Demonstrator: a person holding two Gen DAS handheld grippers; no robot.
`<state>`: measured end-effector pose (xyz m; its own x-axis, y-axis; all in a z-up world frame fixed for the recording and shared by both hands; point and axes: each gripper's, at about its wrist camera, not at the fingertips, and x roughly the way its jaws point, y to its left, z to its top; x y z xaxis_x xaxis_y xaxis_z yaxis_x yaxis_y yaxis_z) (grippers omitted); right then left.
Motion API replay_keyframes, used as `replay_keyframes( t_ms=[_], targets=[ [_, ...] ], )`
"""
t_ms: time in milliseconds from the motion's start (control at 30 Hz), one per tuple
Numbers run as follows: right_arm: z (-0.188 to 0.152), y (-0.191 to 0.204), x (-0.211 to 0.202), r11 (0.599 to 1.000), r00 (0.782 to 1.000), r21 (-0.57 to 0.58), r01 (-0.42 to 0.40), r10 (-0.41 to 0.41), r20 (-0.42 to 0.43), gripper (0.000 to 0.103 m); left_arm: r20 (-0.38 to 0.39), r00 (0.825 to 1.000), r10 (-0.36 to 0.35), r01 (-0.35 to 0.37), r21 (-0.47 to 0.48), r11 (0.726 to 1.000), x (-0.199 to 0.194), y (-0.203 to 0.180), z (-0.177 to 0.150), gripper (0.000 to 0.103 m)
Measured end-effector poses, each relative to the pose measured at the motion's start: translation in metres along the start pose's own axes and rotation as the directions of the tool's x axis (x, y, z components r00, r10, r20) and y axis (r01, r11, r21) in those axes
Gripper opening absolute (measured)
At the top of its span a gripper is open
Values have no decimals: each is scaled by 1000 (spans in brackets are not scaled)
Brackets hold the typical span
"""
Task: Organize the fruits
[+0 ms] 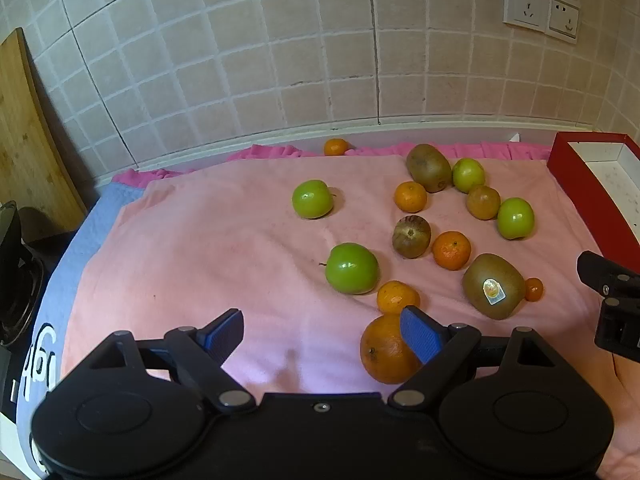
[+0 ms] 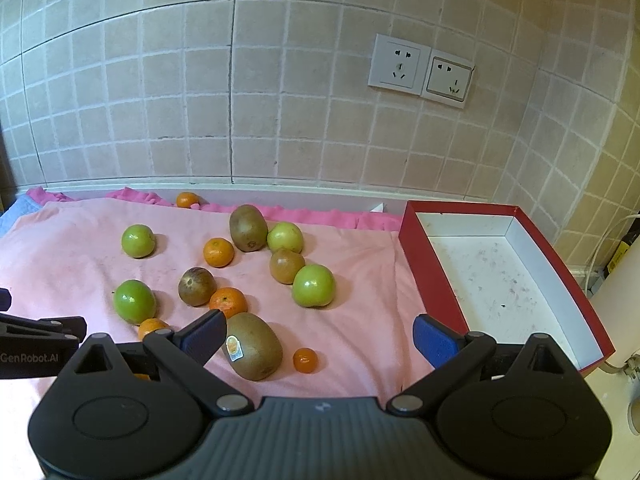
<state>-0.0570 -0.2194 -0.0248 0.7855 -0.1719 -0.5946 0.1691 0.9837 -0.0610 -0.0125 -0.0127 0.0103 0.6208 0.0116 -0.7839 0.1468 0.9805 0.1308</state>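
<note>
Several fruits lie on a pink towel (image 1: 200, 248): green apples (image 1: 352, 268), oranges (image 1: 451, 250) and brown kiwis (image 1: 428, 167). A stickered kiwi (image 2: 252, 346) lies near the front, with a tiny orange (image 2: 305, 360) beside it. A large orange (image 1: 382, 354) sits just behind my left gripper's right finger. My left gripper (image 1: 322, 334) is open and empty above the towel's front. My right gripper (image 2: 318, 338) is open and empty, with the stickered kiwi next to its left finger. A red box (image 2: 432, 280) with a white inside stands empty at the right.
A tiled wall with two sockets (image 2: 420, 70) runs behind. A wooden board (image 1: 24, 140) leans at the left near a black appliance (image 1: 12, 264). A blue cloth (image 1: 72, 248) lies under the towel's left edge. One orange (image 1: 335, 147) sits at the back edge.
</note>
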Motion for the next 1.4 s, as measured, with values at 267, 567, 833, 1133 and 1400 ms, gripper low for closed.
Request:
replay_keyframes(
  t_ms=[267, 567, 833, 1133, 1400],
  targets=[
    [-2, 2, 2, 1000, 1000, 5, -5, 5, -9, 101, -18, 999, -32, 31, -16, 999, 4, 4, 0, 102],
    [-2, 2, 3, 1000, 1000, 8, -5, 5, -12, 101, -19, 999, -30, 29, -9, 1000, 6, 4, -1, 102],
    [-4, 2, 5, 1000, 1000, 10, 0, 1, -25, 101, -27, 999, -39, 38, -12, 999, 9, 5, 0, 102],
    [-4, 1, 7, 1000, 999, 25, -4, 4, -35, 101, -24, 999, -38, 38, -7, 999, 9, 5, -1, 102],
    [-4, 3, 11, 1000, 999, 22, -15, 16, -41, 101, -31, 998, -49, 49, -11, 999, 13, 8, -3, 102]
  ],
)
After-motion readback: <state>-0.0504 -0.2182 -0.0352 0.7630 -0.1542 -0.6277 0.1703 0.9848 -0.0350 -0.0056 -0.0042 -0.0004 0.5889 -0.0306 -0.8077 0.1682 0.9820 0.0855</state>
